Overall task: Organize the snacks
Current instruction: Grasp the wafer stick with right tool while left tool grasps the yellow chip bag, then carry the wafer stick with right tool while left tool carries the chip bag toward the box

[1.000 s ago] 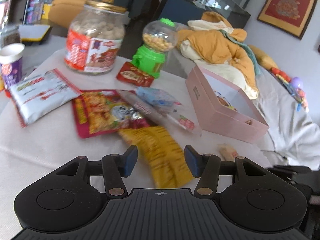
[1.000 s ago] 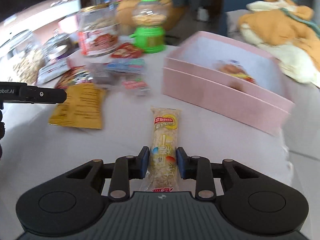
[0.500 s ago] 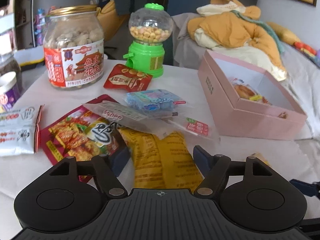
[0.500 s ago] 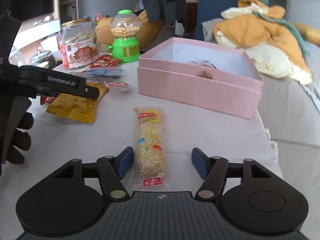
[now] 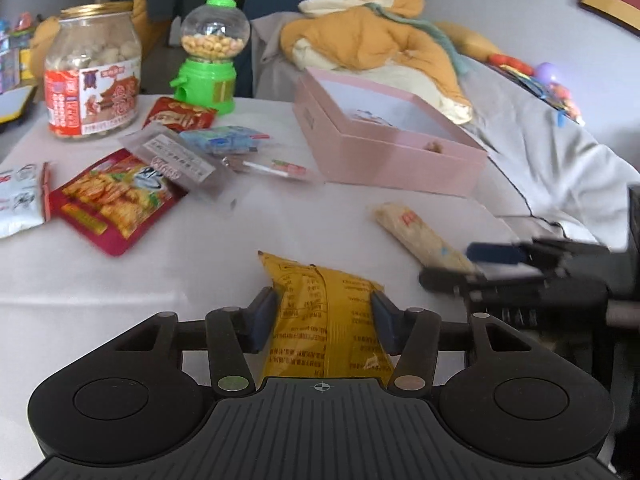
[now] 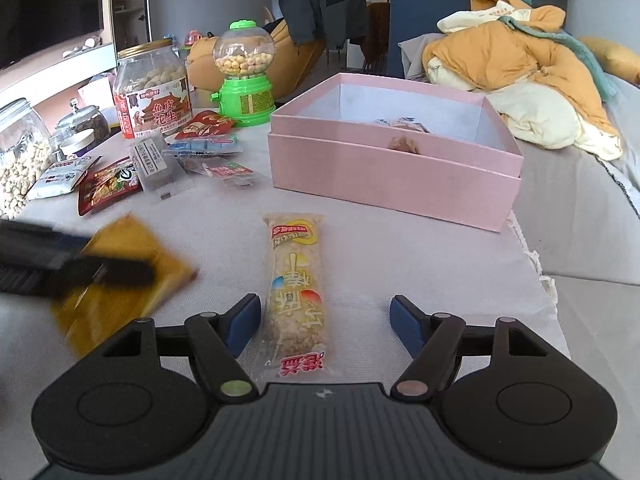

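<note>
A yellow snack packet [image 5: 316, 280] lies on the white tablecloth between the closing jaws of my left gripper [image 5: 322, 316], and both blue pads press its edges. In the right wrist view the same packet [image 6: 132, 248] shows blurred at the left, under the left gripper [image 6: 80, 268]. A long puffed-rice bar [image 6: 296, 264] lies lengthwise between the opening jaws of my right gripper [image 6: 324, 320], with neither pad gripping it. The left wrist view shows that bar [image 5: 416, 232] with the right gripper [image 5: 448, 264] at its near end. An open pink box [image 6: 392, 184] stands behind, with a few small snacks inside.
A pile of snack packets [image 5: 116, 196] lies at the left of the table. Behind it stand a peanut jar [image 5: 92, 80] and a green candy dispenser [image 5: 210, 56]. More jars [image 6: 20, 160] are at the far left. An orange jacket [image 6: 512, 60] lies on a grey sofa to the right.
The left gripper opened wide over the yellow packet, closed on it, and drew it out of the pile toward the bar. The right gripper let go of the bar and spread its jaws.
</note>
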A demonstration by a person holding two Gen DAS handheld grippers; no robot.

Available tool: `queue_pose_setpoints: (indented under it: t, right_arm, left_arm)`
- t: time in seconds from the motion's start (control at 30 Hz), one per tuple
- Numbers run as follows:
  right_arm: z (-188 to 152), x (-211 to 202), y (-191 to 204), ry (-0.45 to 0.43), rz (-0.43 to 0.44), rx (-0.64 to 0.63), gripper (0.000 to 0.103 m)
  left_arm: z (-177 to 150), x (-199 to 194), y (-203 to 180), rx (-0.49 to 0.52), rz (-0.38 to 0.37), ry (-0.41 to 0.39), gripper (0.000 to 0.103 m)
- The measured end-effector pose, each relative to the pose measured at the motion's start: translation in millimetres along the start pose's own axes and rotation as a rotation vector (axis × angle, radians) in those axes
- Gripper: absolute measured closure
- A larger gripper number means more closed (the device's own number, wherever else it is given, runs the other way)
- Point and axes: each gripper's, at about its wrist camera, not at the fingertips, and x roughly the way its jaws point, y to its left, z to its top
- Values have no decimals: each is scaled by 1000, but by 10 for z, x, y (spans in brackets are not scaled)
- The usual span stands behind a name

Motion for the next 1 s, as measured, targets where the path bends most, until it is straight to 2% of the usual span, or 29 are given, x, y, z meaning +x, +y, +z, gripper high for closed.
queue_pose_setpoints:
  t: [0.13,0.23,0.33,0.37,0.43,0.47,0.53,0.57,0.77,0.9,1.0]
  right_arm:
    - [10,-3,0,5,3,-7,31]
    - [40,10,18,15,7,-12,31]
    - [104,48,61,32,7,-10,33]
    - [137,70,82,39,7,-5,35]
    - [203,115,124,54,23,1,49]
    - [247,142,156,62,31,0,53]
    - [320,190,244,79,20,-21,70]
    - [348,199,291,85,8,-38,74]
    - [319,55,420,105,48,-92,75]
    - [166,-45,385,90,-15,-132,75]
    - [87,-109,278,76,-53,-122,75]
  left_arm:
    - [-91,-40,31,-23,-13,-46,46]
    - [-147,-28,-11,3,3,-86,46]
    - [-137,-30,-12,8,7,-88,46]
    - [-141,-35,-12,3,4,-89,46]
    - [-142,-38,-2,-6,-2,-91,46]
    - [-145,-37,-3,-6,-1,-92,46]
    - [-146,-36,-5,-3,0,-92,46]
    - [-145,-33,-4,-2,1,-92,46]
    - [-149,-36,1,-2,-1,-92,46]
    - [-128,-54,39,2,-34,-79,46]
    - [-56,-117,-20,63,-53,-39,46]
